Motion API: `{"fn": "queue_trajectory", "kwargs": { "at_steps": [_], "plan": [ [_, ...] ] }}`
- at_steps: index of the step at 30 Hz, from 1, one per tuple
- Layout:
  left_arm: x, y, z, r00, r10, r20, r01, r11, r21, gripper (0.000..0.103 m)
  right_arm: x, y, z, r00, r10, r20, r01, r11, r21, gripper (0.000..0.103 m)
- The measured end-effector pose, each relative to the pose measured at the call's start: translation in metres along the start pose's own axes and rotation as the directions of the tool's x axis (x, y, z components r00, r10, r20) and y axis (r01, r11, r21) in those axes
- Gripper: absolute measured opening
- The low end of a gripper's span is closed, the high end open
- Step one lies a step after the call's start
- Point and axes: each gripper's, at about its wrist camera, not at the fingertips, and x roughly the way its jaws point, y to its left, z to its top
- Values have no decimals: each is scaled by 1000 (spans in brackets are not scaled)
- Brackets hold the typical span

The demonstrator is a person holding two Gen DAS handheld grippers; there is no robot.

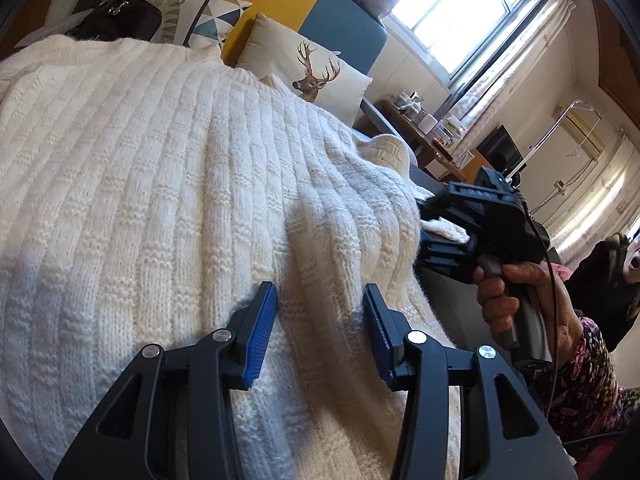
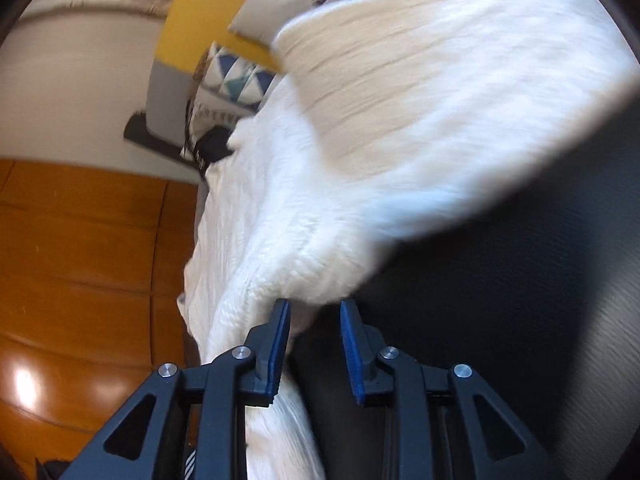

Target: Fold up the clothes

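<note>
Cream-white chunky rib-knit sweater (image 1: 168,184) lies spread over a dark surface (image 2: 500,320), prob. a table, w/ cushions and a yellow-and-blue sofa back behind it. Left hand-held gripper (image 1: 320,312) sits over the knit near its close edge, jaws apart, blue pads (image 1: 262,320) either side of a low ridge of fabric but not pinching it. Right hand-held gripper (image 2: 314,336) is also released: jaws parted at the sweater's side edge, a blurred flap of knit just ahead of them, nothing clamped. Judged step: between grips, mid-fold, one side part being laid over the body. Next move calls for both hand-held grippers to close on an edge or hem, then lift and carry it across evenly w/o bunching.
</note>
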Motion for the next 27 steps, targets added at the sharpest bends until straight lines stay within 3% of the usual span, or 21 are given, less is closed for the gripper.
{"fn": "queue_trajectory", "kwargs": {
  "at_steps": [2,3,4,7,11,13,15,18,21,27],
  "plan": [
    [-1,2,0,1000,-7,0,7,1000,-3,48,9,4,3,999,32,17,-32,999,-6,24],
    [-1,2,0,1000,-10,0,10,1000,-4,48,13,4,3,998,56,12,-56,998,-15,10],
    [-1,3,0,1000,-13,-1,13,1000,-5,48,16,1,2,997,79,7,-79,997,-5,3],
    [-2,5,0,1000,-22,0,22,1000,-9,48,9,-4,2,989,131,65,-132,991,14,0],
    [-2,7,1,999,-38,-1,38,999,-18,48,-40,-7,2,975,112,191,-105,993,-46,0],
    [-2,7,1,999,-40,-2,40,999,-21,48,-58,-9,6,973,89,212,-77,995,-64,0],
    [-2,7,1,999,-42,-3,42,999,-22,48,-56,-9,8,985,62,164,-52,997,-62,4],
    [-3,8,1,999,-46,-2,46,999,-26,48,-51,-15,10,994,20,108,-20,1000,-10,25],
    [-2,7,1,999,-43,-3,42,999,-22,48,-42,-29,12,995,-21,94,11,994,110,25],
    [-3,8,0,999,-48,-2,48,999,-26,48,-15,-21,26,992,30,125,-47,989,137,26]
  ]
}}
